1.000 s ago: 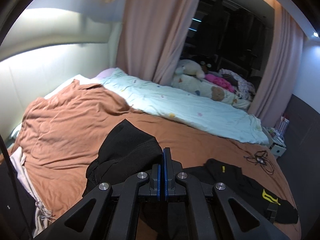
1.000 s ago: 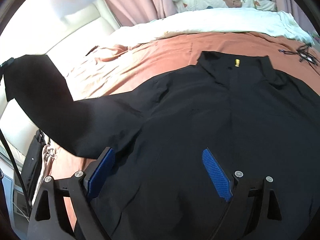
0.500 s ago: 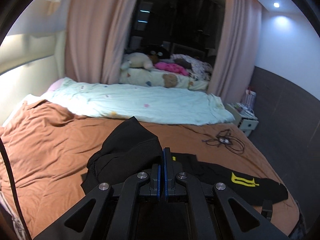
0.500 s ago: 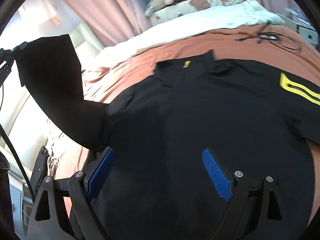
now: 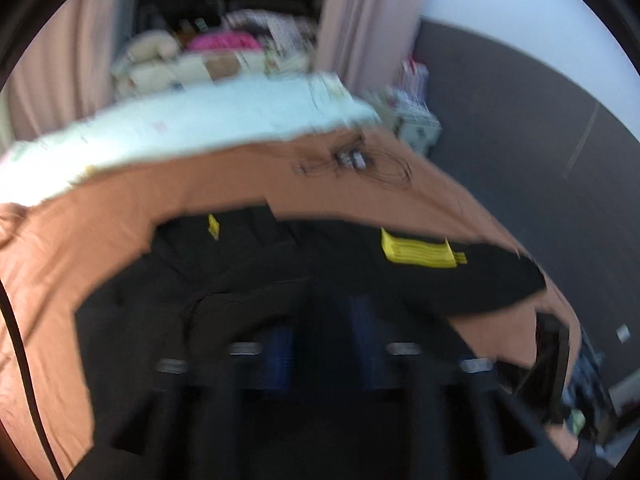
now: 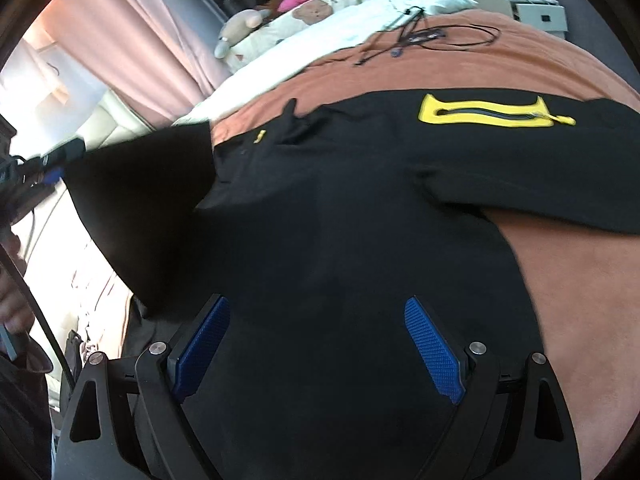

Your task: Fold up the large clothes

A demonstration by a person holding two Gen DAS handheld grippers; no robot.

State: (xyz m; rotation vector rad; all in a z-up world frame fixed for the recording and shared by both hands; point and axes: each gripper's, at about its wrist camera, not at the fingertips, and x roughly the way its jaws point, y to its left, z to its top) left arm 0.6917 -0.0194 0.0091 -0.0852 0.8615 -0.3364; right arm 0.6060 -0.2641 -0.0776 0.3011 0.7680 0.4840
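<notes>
Black jacket [image 6: 360, 208] lies spread on the bed [image 6: 580, 280], filling mid-frame. Right claw [image 6: 316, 344] hovers wide and empty above it. Left claw [image 5: 320, 356], blurred, has just been opening over the sleeve [image 5: 240, 312], apparently released.

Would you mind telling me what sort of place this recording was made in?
Most likely a home bedroom: a black jacket lies spread on a bed with a rust-brown cover, a pale quilt and soft toys sit beyond it, and pink curtains hang behind.
</notes>
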